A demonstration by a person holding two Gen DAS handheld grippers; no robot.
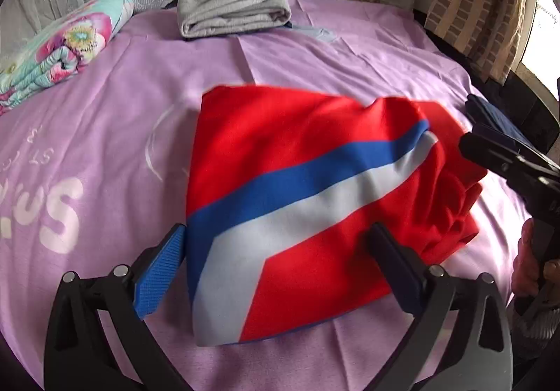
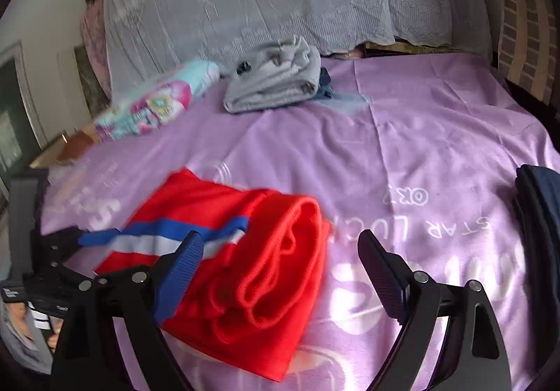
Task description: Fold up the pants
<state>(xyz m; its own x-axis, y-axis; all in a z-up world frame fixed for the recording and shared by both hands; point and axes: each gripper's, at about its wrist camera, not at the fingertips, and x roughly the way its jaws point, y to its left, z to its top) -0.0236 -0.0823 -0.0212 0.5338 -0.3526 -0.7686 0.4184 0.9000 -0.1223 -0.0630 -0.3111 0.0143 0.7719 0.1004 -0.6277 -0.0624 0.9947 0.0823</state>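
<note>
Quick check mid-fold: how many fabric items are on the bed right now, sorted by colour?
Red with blue and white stripe: 1, the folded pants
Grey: 1, folded garment
Floral turquoise and pink: 1, bundle
Dark navy: 2, a piece under the grey garment and a pile at the right edge
Total: 5, on the purple sheet

Left gripper (image 1: 280, 240) held low with jaws spread wide, blue-padded finger (image 1: 159, 277) at seven o'clock, dark finger (image 1: 393, 266) at five o'clock, nothing clamped between. Right gripper (image 2: 280, 251) likewise wide apart, blue pad (image 2: 178, 280) at seven o'clock, dark pad (image 2: 383, 280) at five, gripping nothing. Seen from the left wrist camera, right gripper's black body at three o'clock, with the hand (image 1: 532, 265) wrapped round its handle at four o'clock. From the right wrist camera, left gripper's body at eight o'clock, fingers of its hand (image 2: 52, 336) barely visible below.
</note>
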